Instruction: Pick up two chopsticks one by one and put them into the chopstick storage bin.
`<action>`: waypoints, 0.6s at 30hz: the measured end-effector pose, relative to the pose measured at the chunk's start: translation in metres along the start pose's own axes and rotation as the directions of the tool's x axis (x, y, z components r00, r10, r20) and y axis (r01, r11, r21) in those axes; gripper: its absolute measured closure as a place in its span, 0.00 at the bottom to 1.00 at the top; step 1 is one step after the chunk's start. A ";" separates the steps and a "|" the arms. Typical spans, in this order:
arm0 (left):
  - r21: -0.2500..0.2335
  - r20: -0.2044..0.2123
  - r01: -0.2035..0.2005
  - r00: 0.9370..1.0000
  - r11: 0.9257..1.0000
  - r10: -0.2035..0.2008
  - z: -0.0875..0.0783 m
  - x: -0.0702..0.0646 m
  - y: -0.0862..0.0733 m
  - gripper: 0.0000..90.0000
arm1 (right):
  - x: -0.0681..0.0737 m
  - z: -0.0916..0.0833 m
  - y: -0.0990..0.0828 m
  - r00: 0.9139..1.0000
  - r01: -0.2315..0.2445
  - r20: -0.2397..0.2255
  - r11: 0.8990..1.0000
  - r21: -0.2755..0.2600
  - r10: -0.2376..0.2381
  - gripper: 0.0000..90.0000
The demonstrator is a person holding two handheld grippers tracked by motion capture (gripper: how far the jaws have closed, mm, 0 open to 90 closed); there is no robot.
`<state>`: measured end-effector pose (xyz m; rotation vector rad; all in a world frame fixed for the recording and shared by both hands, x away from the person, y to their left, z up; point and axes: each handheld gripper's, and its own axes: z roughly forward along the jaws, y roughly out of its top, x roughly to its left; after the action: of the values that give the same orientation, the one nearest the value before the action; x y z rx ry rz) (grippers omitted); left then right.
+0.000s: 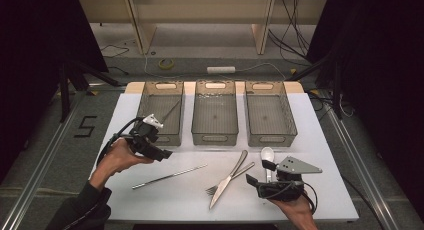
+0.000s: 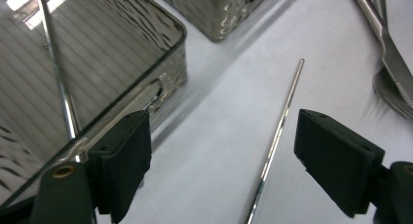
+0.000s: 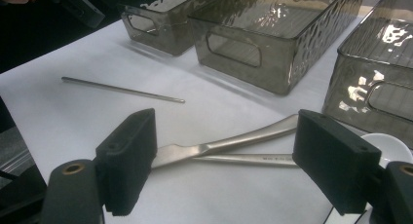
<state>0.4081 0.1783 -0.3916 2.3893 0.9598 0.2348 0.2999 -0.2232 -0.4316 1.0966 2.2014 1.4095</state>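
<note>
From the high view I see three smoked plastic bins in a row at the far side of the bench [image 1: 125,120]. The left bin [image 1: 161,135] already has one thin metal rod [image 1: 170,111] leaning in it. My left gripper [image 1: 159,151] hovers just in front of that bin with jaws released and nothing in them. A second steel chopstick [image 1: 169,176] lies bare on the bench, near it. My right gripper [image 1: 255,177] sits beside the crossed knife [image 1: 229,179] and fork [image 1: 227,181], with the white spoon [image 1: 267,154] just beyond.

In the left gripper view the jaws stand wide and empty over the chopstick [image 2: 277,136], the bin's rim [image 2: 122,104] at their left. I judge the stick light, rigid and slick, apt to roll or pivot; I'd pinch it across its middle, squarely.

In the right gripper view the right gripper's jaws are released too, framing the knife handle [image 3: 229,143] without touching it.
</note>
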 end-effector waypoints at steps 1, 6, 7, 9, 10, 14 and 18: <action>0.004 0.003 -0.004 1.000 1.000 0.004 0.000 -0.001 -0.001 0.24 | 0.000 0.000 0.000 1.000 -0.002 -0.002 1.000 0.000 0.002 0.27; 0.023 0.005 -0.007 1.000 1.000 0.007 0.002 -0.003 -0.005 0.24 | 0.000 0.000 0.000 1.000 0.001 -0.003 1.000 -0.002 -0.001 0.27; 0.027 0.007 -0.004 1.000 1.000 0.004 0.003 -0.004 -0.007 0.25 | 0.000 0.000 0.000 1.000 0.000 -0.001 1.000 0.000 0.000 0.27; 0.043 0.011 -0.012 1.000 0.999 0.011 0.006 -0.005 -0.009 0.25 | 0.000 0.000 0.000 1.000 0.003 -0.002 1.000 -0.002 -0.003 0.27; 0.052 0.012 -0.015 1.000 0.999 0.014 0.007 -0.005 -0.010 0.26 | 0.000 0.000 0.000 1.000 0.003 -0.003 1.000 -0.003 -0.003 0.27; 0.093 0.007 -0.025 1.000 0.995 0.025 0.011 -0.007 -0.014 0.26 | 0.001 0.000 0.000 1.000 0.003 -0.004 1.000 0.000 -0.003 0.27; 0.127 0.014 -0.032 0.999 0.991 0.031 0.015 -0.009 -0.017 0.27 | 0.001 0.000 0.000 1.000 0.004 -0.003 1.000 0.002 -0.004 0.27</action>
<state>0.3970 0.1762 -0.4136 2.5204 0.9585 0.1759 0.2997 -0.2225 -0.4316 1.0908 2.2065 1.4081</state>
